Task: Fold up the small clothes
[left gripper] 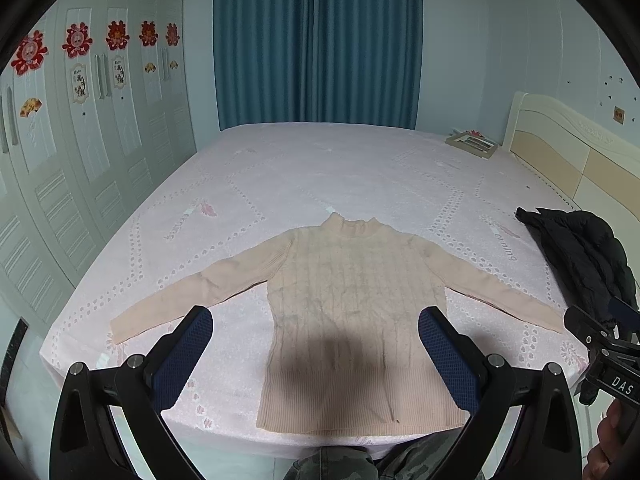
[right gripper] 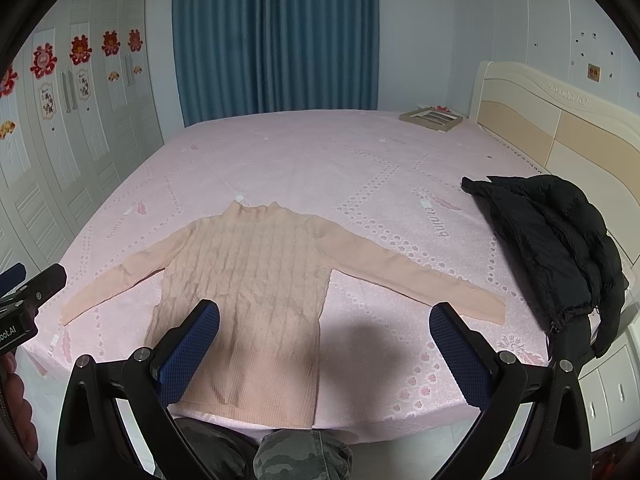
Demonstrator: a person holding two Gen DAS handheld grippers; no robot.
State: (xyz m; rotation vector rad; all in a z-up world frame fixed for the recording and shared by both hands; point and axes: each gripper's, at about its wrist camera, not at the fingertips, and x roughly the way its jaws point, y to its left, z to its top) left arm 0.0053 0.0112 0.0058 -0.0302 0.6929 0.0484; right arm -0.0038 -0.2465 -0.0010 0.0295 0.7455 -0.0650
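A small peach knit sweater (left gripper: 352, 304) (right gripper: 256, 280) lies flat on the pink bed (left gripper: 320, 168) (right gripper: 320, 152), collar toward the far side, hem at the near edge, both sleeves spread outward. My left gripper (left gripper: 316, 322) hovers open above the lower body of the sweater, holding nothing. Open as well, my right gripper (right gripper: 324, 316) hangs over the sweater's right side and the bare sheet below its right sleeve (right gripper: 420, 280). Each gripper's body shows at the edge of the other's view, gripped by a hand.
A black puffer jacket (left gripper: 580, 256) (right gripper: 560, 248) lies on the bed's right edge near the headboard (right gripper: 560, 120). A flat box (left gripper: 472, 144) (right gripper: 432, 118) sits at the far right corner. White wardrobes (left gripper: 80, 152) line the left wall; teal curtains (left gripper: 316, 40) hang behind. Camouflage-trousered legs (right gripper: 304, 456) are below.
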